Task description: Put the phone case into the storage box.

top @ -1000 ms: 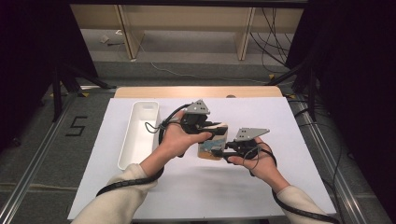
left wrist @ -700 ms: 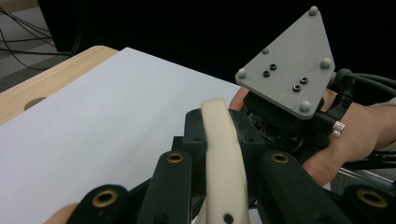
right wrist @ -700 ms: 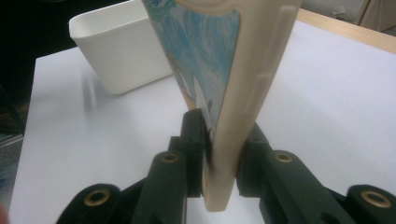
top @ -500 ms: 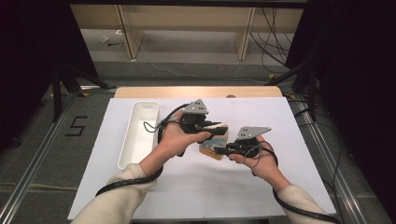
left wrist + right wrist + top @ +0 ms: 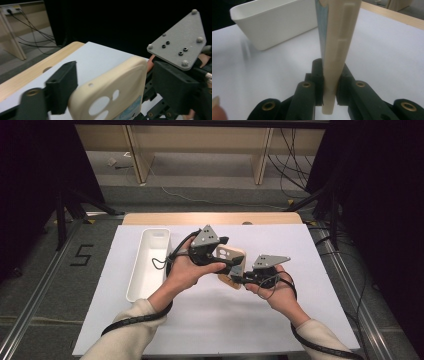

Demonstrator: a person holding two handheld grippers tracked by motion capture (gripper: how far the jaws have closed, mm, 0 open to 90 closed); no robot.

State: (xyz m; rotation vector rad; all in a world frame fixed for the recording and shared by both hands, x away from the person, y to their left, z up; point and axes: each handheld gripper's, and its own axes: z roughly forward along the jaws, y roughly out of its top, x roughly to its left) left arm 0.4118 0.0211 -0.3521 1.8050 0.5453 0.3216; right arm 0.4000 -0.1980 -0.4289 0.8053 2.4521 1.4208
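One cream phone case [image 5: 233, 262] is held up in the air above the white table [image 5: 210, 320], between two grippers. There is just one case. It has camera holes in its back and something blue and white tucked inside it, maybe a paper card.

In the high view the case stands on its thin edge. Its long side runs from near the person to farther away, tipped a bit to one side. The end with the camera holes is the far end, and the back faces the left gripper [image 5: 227, 265].

The right gripper [image 5: 329, 82] squeezes the near end of the case, one black jaw pressed on each flat side. In the right gripper view the case rises straight up from the jaws like a thin wall.

The left gripper has one jaw touching the back of the case near the holes in the left gripper view. Its other jaw is hidden, so I cannot tell if it is gripping.

One white bin [image 5: 148, 262] sits on the table to the left, well apart from the case. Its long side also runs from near to far.
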